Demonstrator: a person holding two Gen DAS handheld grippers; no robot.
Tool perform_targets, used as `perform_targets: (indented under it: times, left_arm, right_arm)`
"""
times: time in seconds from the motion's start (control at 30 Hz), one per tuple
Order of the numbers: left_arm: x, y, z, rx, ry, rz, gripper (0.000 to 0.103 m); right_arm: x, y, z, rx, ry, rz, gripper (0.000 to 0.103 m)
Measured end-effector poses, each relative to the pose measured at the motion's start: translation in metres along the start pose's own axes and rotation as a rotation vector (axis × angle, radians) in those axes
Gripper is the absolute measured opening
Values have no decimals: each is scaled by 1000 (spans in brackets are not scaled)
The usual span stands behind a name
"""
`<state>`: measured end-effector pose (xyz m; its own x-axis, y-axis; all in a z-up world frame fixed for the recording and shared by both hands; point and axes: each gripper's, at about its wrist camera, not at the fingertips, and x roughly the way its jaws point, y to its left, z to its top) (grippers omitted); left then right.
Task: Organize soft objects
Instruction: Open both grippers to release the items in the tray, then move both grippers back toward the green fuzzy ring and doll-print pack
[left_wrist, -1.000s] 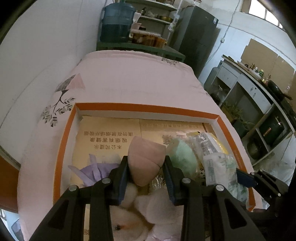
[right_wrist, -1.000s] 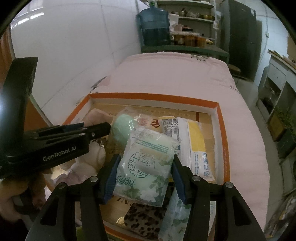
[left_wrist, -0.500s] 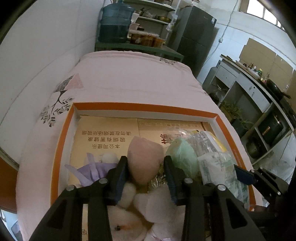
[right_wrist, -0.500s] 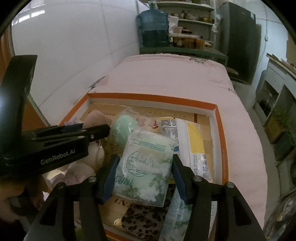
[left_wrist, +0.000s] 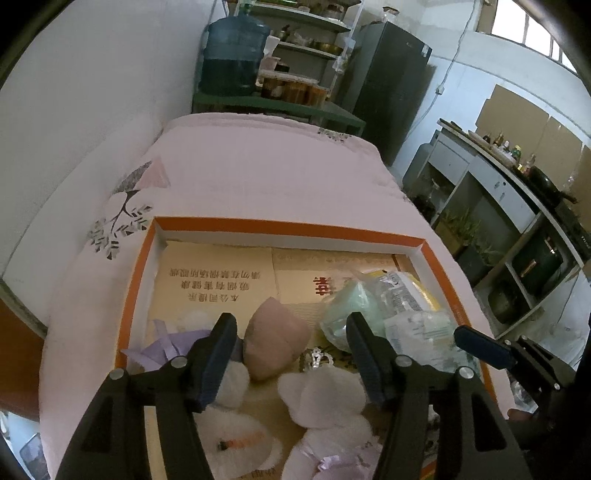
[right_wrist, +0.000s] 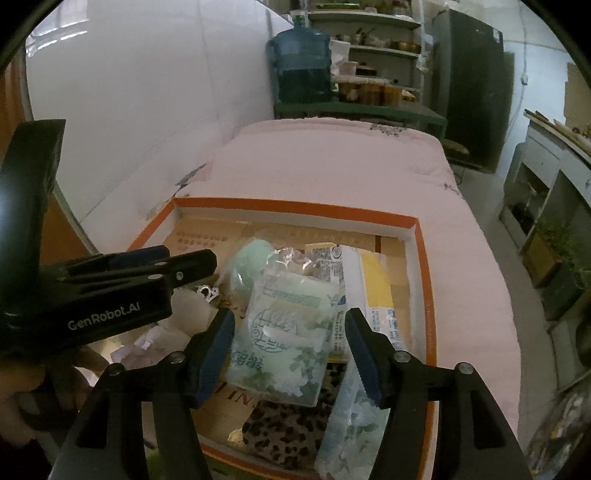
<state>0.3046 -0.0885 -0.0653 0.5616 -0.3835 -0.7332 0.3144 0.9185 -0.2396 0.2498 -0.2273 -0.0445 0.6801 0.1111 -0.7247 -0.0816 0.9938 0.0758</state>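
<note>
White plush toy (left_wrist: 236, 439) partly hidden behind left hand-held gripper (left_wrist: 291, 354); package print unreadable.

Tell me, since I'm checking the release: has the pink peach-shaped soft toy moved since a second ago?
Yes. The pink peach-shaped soft toy has sunk from between the just-opened left gripper pads toward the orange-rimmed box floor, leaning left.

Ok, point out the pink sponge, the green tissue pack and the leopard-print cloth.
pink sponge (left_wrist: 275, 341), left wrist view, middle of its rounded body
green tissue pack (right_wrist: 282, 338), right wrist view, centre of its printed front
leopard-print cloth (right_wrist: 286, 432), right wrist view, middle of its spotted patch
</note>
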Motion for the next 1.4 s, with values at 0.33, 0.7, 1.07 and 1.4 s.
perform_targets:
  times: [0.33,0.7,1.07,1.4]
  left_arm:
    - [-21,-7,0,6,-31,-15,61]
    - [-47,-15,-4,9,-66,-29,61]
    - [-75,-31,-13,35,-98,-46,61]
    - [-99,-39,-26,57,-136,-38,61]
  right_arm:
    - [-18,3,0,8,-22,1,64]
    - [-39,6,-3,18,-47,1,64]
    - [-62,8,-14,32,-63,3,64]
    - [-81,13,-23,26,-79,-1,64]
